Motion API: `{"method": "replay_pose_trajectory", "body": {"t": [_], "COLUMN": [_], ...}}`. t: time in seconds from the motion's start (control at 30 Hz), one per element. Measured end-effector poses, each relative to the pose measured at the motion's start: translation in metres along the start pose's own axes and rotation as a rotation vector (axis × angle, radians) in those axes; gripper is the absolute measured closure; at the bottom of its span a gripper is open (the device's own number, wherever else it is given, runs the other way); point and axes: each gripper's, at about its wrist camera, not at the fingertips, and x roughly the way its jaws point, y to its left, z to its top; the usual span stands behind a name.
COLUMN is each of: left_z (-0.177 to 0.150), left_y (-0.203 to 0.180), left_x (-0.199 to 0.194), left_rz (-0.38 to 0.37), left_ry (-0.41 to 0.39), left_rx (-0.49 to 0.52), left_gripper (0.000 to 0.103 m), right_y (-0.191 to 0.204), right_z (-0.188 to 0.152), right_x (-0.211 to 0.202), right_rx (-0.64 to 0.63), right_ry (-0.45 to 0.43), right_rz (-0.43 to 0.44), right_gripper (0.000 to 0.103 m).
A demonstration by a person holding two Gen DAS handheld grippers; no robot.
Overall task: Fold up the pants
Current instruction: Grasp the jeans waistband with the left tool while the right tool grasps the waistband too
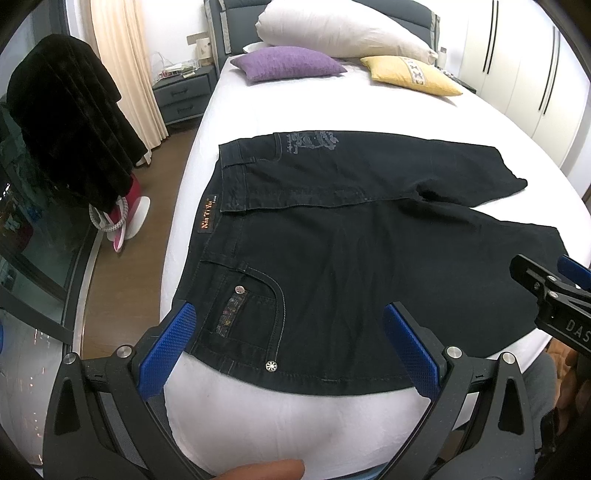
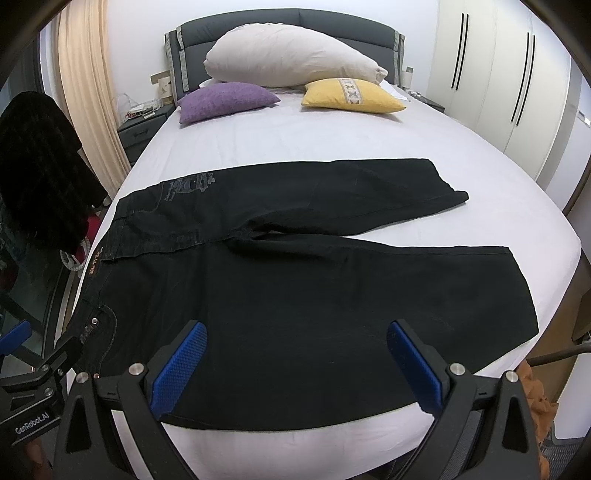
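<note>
The black pants point(image 2: 295, 295) lie spread flat on the white bed point(image 2: 332, 136), on the half of the mattress away from the headboard point(image 2: 284, 26). Their long axis runs crosswise to the bed, parallel to the headboard: the waistband sits at the bed's left edge, and the two legs stretch toward the right edge. The legs fork apart, the one nearer the headboard ending short of the right edge, the other reaching almost to it. Part of the waist is turned over, showing an orange label point(image 1: 205, 216) inside the band. A front pocket point(image 1: 251, 314) with metal rivets lies on the side away from the headboard, by the waistband.

The left gripper point(image 1: 290, 347) hovers over that pocket corner, its blue pads spread wide with nothing between them. A fingertip point(image 1: 266, 469) of the person shows at the bottom of the left wrist view. The right gripper point(image 2: 297, 367) hangs over the leg farther from the headboard, also spread wide and empty.

Against the headboard rests a long white pillow point(image 2: 291, 55), with a purple cushion point(image 2: 225, 99) and a yellow cushion point(image 2: 351, 96) just in front of it. Left of the headboard stands a nightstand point(image 1: 183, 94) beside a cream curtain point(image 1: 125, 66).
</note>
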Motion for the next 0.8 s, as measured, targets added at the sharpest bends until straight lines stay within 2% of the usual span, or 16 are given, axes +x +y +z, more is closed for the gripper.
{"method": "replay_pose_trajectory", "body": {"t": [0.27, 0.43, 0.5, 0.53, 0.6, 0.73, 0.8], "left_z": [0.018, 0.050, 0.071, 0.082, 0.109, 0.176, 0.206], "left_y": [0.003, 0.003, 0.003, 0.004, 0.005, 0.015, 0.018], "left_x": [0.023, 0.048, 0.060, 0.070, 0.094, 0.134, 0.158], "left_rz": [-0.017, -0.098, -0.176, -0.220, -0.213, -0.200, -0.202], "left_ry": [0.019, 0.012, -0.011, 0.014, 0.081, 0.023, 0.020], "left_rx": [0.010, 0.101, 0.141, 0.161, 0.197, 0.249, 0.280], "left_gripper": [0.000, 0.000, 0.000, 0.000, 0.000, 0.000, 0.000], "right_y": [-0.004, -0.007, -0.010, -0.010, -0.011, -0.012, -0.012], "right_z": [0.006, 0.030, 0.050, 0.058, 0.080, 0.124, 0.144], "right_x": [0.019, 0.031, 0.036, 0.038, 0.044, 0.062, 0.077], "right_rx": [-0.017, -0.080, -0.135, -0.163, -0.245, -0.383, -0.422], "right_ry": [0.035, 0.029, 0.011, 0.002, -0.018, -0.042, -0.039], "right_rz": [0.027, 0.187, 0.290, 0.319, 0.362, 0.404, 0.414], "right_gripper": [0.003, 0.003, 0.003, 0.003, 0.003, 0.014, 0.023]}}
